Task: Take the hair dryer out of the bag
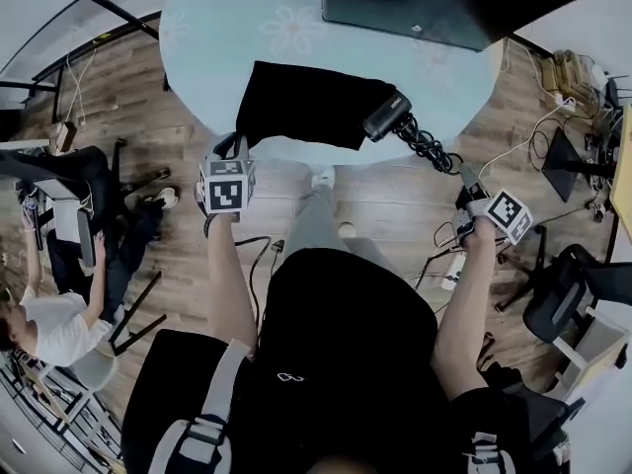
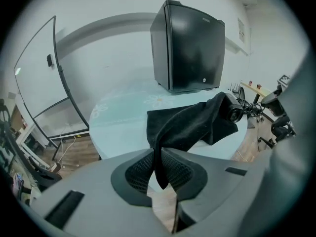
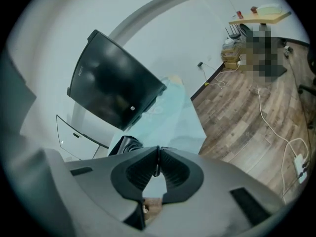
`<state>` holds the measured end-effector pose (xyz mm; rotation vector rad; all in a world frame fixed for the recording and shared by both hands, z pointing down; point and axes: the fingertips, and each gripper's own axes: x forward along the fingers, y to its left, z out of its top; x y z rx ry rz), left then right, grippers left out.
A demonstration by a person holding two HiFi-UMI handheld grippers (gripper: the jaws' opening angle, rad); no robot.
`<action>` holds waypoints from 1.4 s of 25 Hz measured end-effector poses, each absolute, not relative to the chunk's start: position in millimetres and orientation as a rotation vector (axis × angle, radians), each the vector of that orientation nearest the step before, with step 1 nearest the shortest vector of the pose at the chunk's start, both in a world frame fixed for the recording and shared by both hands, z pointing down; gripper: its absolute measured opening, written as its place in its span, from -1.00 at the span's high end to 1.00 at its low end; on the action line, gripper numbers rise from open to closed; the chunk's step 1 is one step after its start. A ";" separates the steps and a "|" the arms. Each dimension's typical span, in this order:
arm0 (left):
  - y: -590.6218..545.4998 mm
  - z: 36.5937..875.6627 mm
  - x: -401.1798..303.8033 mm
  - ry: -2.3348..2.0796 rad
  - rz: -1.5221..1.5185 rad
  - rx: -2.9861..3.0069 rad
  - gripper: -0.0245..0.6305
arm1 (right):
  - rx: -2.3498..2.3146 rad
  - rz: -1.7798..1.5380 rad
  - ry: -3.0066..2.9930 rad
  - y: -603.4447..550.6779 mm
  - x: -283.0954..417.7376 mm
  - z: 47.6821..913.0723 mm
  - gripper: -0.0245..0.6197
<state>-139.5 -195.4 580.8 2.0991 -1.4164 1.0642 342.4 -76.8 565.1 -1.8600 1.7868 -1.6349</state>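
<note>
1. Nearest the lens, in the left gripper view, the left gripper (image 2: 159, 169) has its jaws drawn close on a narrow fold at one corner of the black bag (image 1: 306, 102). The pinch looks light, with a tail of fabric hanging below.
2. The hair dryer (image 1: 387, 114) lies just right of centre in the head view. One end pokes out of the bag's mouth and the rest is hidden in the fabric.
3. Its coiled cord (image 1: 427, 146) trails off toward the lower right. There the right gripper (image 3: 158, 167) has its jaws almost together on a thin dark strand, judged to be that cord.
4. Bag and dryer rest near the rim of the round pale-blue table (image 1: 227, 28). A black cabinet (image 1: 454, 3) stands at the top of the frame, and the wooden floor (image 1: 385, 200) spreads below.
5. Likely trouble:
   - The left grip on so little cloth may slip, so the bag would slide along with the dryer instead of letting it go.
   - Pulling by the cord alone may let the strand slide through the jaws, or strain it where it joins the dryer.
   - The dryer is so near the rim that a sharp tug could send it over onto the floor.
</note>
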 end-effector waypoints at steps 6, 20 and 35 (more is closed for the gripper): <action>-145.3 557.2 -123.2 -1.499 1.002 2.096 0.74 | -1.676 -1.723 1.875 -26.0 286.3 582.6 0.84; -106.7 525.2 -103.8 -1.579 0.829 2.114 0.75 | -1.322 -1.829 1.958 -35.9 172.6 589.9 0.83; -158.5 473.7 -33.7 -1.461 0.556 2.307 0.91 | -1.868 -1.497 2.288 -150.6 170.2 574.5 0.53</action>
